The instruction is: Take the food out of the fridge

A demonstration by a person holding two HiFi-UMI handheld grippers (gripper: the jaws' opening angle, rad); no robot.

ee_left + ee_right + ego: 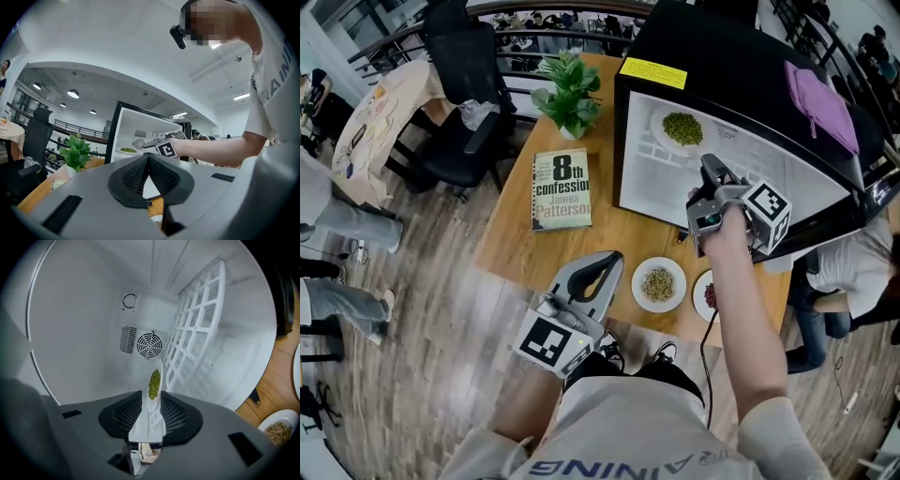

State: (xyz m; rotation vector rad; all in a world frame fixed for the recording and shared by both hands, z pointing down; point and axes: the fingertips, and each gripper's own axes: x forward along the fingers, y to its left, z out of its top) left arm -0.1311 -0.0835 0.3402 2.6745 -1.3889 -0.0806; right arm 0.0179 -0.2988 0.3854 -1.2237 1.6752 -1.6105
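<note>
A black mini fridge [750,66] stands open on the wooden table [516,234], showing its white inside. A white plate of green food [682,128] rests on the wire shelf [197,329] within. My right gripper [710,173] reaches into the opening, rolled on its side. Its view shows the plate [153,383] edge-on just ahead of the parted fingertips, which do not press it; the right gripper [151,397] is open. My left gripper [598,272] hovers low at the table's near edge, shut and empty. In its own view the left gripper [148,159] faces the fridge and the plate [127,150].
Two plates stand on the table before the fridge: one of beige food [658,283], one of dark red food [709,295] partly under my arm. A book [562,190] and potted plant [570,94] sit to the left. A purple cloth [820,103] lies on the fridge. An office chair [459,103] stands beyond.
</note>
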